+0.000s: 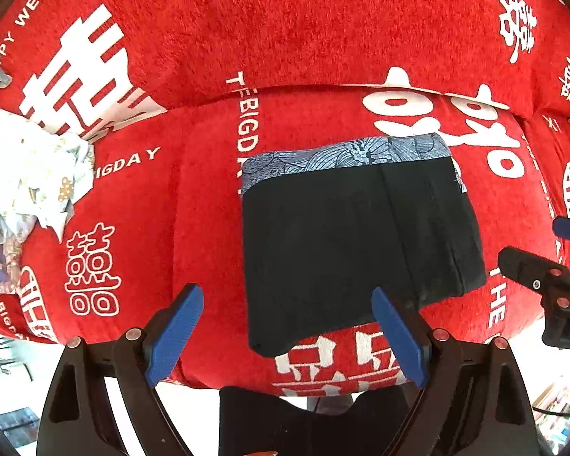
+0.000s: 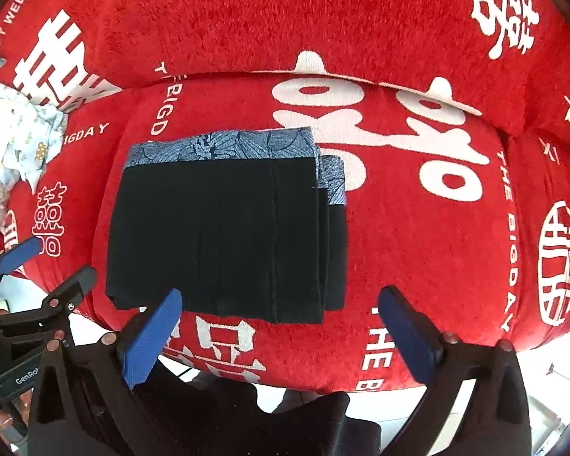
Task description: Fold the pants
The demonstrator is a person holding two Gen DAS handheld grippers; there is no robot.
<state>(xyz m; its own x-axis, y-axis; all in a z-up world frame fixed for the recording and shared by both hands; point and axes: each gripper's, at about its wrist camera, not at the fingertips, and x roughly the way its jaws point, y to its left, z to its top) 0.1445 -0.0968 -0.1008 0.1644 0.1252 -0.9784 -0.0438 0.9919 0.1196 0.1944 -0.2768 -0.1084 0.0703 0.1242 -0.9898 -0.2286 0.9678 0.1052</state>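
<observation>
The black pants (image 1: 353, 235) lie folded into a compact rectangle on the red sofa seat (image 1: 193, 190), their blue patterned waistband (image 1: 345, 155) toward the backrest. In the right wrist view the pants (image 2: 224, 235) show stacked layers along their right edge. My left gripper (image 1: 285, 290) hangs above the near left corner of the fold, jaws wide apart and empty. My right gripper (image 2: 281, 294) hovers over the near edge, also wide open with nothing in it. Each gripper shows at the edge of the other's view.
A crumpled pile of light printed clothes (image 1: 30, 182) (image 2: 15, 136) lies at the seat's left end. The red backrest (image 1: 285, 30) rises behind the pants. The seat's front edge drops to pale floor (image 1: 193, 406) just under the grippers.
</observation>
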